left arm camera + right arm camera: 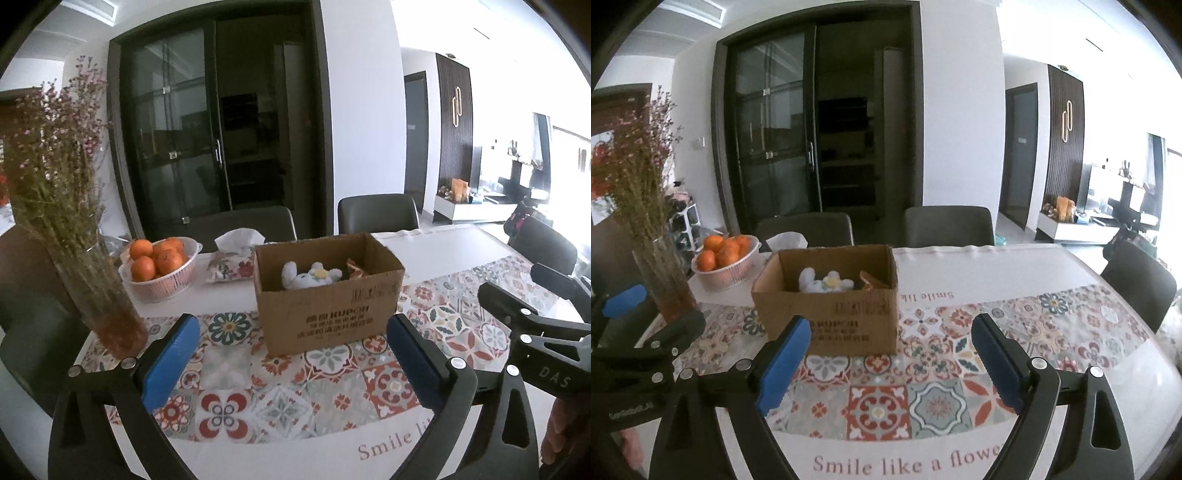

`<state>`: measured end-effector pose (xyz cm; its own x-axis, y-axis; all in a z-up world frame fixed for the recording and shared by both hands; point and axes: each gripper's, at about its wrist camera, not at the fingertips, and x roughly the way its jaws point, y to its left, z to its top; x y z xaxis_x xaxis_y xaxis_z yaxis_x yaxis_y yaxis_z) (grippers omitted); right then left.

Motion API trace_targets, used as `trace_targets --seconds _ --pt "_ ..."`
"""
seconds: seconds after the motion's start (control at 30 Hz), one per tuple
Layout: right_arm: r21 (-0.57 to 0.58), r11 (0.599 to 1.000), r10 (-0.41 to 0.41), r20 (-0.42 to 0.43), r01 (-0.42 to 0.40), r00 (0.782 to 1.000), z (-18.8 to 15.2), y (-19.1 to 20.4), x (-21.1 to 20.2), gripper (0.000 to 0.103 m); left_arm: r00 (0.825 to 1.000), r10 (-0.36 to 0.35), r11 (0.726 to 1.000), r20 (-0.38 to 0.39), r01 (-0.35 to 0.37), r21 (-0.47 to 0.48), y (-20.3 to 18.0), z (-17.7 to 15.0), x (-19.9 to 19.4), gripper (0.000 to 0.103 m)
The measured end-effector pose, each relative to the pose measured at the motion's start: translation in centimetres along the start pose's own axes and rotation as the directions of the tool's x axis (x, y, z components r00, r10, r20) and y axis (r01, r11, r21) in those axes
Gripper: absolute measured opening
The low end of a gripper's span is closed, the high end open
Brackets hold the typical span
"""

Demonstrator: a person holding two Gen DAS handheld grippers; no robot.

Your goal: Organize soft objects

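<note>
**Hovering empty over a table with nothing soft left loose in view**

Holding back from the cardboard box [327, 291], the left gripper [291, 354] and the right gripper [890, 360] both stand with jaws spread wide and nothing between the blue pads; a white plush toy [310, 275] lies inside the box beside an orange item [355, 271] I cannot identify; the box sits on the patterned tablecloth [879, 406], right of the basket of oranges [159, 266] and the tissue pack [236, 258]. Risks, as I judge them: the light box could slide or tip if a finger catches its near wall on the way in; a leftward sweep could strike the glass vase of dried flowers [107, 306], tall and easily toppled; the tissue pack, soft itself, could be mistaken for a target and dragged against the basket.
</note>
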<state>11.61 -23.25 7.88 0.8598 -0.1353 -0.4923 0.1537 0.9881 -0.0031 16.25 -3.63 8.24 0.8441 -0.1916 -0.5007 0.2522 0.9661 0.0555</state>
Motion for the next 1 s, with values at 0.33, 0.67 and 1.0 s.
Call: trace_targets --seconds 0.33,0.67,1.0 --pt "0.011 1.0 -0.015 0.003 0.015 1.0 -2.7 -0.6 -3.3 0.09 0.999 0.032 0.999 0.008 -0.032 -0.004 -0.8 -2.7 -3.3 0.103" --pt "0.031 1.0 0.004 -0.002 -0.004 1.0 -4.8 -1.5 -5.6 0.09 0.999 0.041 0.999 0.024 -0.041 0.001 -1.8 -4.6 -6.4 0.103" --pt "0.036 0.999 0.004 0.014 -0.004 1.0 -6.3 -1.4 -7.3 0.09 0.999 0.041 0.999 0.035 -0.041 -0.003 -2.0 -6.1 -8.0 0.103"
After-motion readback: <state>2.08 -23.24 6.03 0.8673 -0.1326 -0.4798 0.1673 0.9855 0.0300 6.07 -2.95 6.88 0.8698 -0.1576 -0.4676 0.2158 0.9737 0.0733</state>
